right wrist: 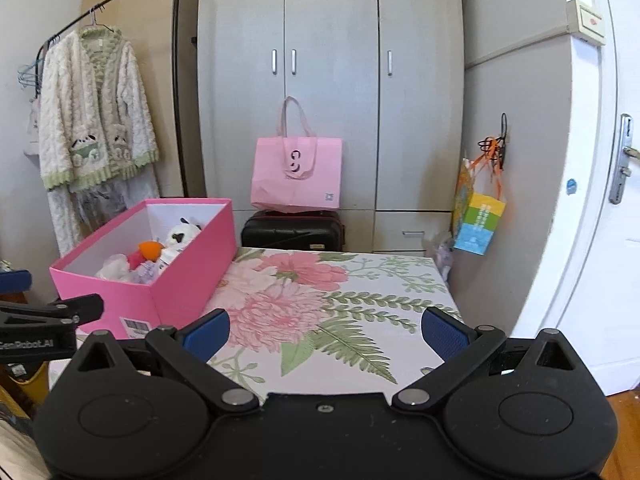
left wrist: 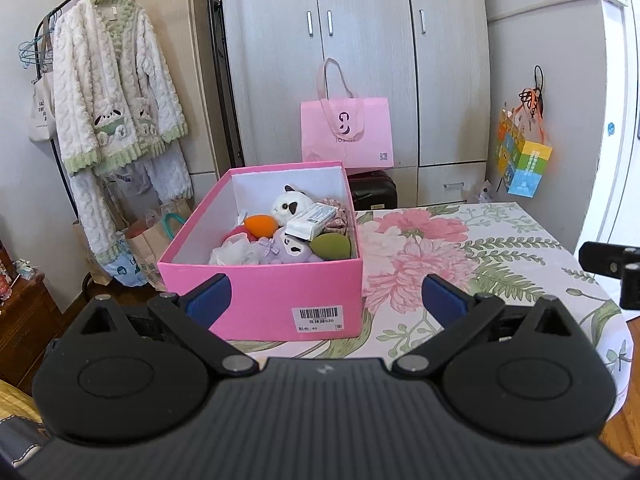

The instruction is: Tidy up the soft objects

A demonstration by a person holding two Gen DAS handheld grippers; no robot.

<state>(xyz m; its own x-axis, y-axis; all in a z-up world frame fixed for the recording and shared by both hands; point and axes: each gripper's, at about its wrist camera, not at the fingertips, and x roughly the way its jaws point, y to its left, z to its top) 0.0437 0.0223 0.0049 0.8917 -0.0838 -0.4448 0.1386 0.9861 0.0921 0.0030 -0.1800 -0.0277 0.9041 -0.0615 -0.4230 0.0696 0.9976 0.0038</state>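
A pink box (left wrist: 260,296) stands open on the left part of a table with a floral cloth (left wrist: 460,264). Inside lie a white panda plush (left wrist: 290,204), an orange sponge (left wrist: 261,225), a purple plush (left wrist: 286,250), a green sponge (left wrist: 330,246), a white packet (left wrist: 312,221) and white fluffy fabric (left wrist: 232,252). My left gripper (left wrist: 326,300) is open and empty, just in front of the box. The box (right wrist: 168,292) also shows at the left of the right wrist view. My right gripper (right wrist: 325,334) is open and empty over the cloth (right wrist: 360,300).
A grey wardrobe (right wrist: 332,80) stands behind the table, with a pink bag (right wrist: 298,176) on a black suitcase (right wrist: 294,232). A clothes rack with a fleece robe (left wrist: 112,100) is at the left. A colourful bag (right wrist: 478,220) hangs at the right beside a white door (right wrist: 600,200).
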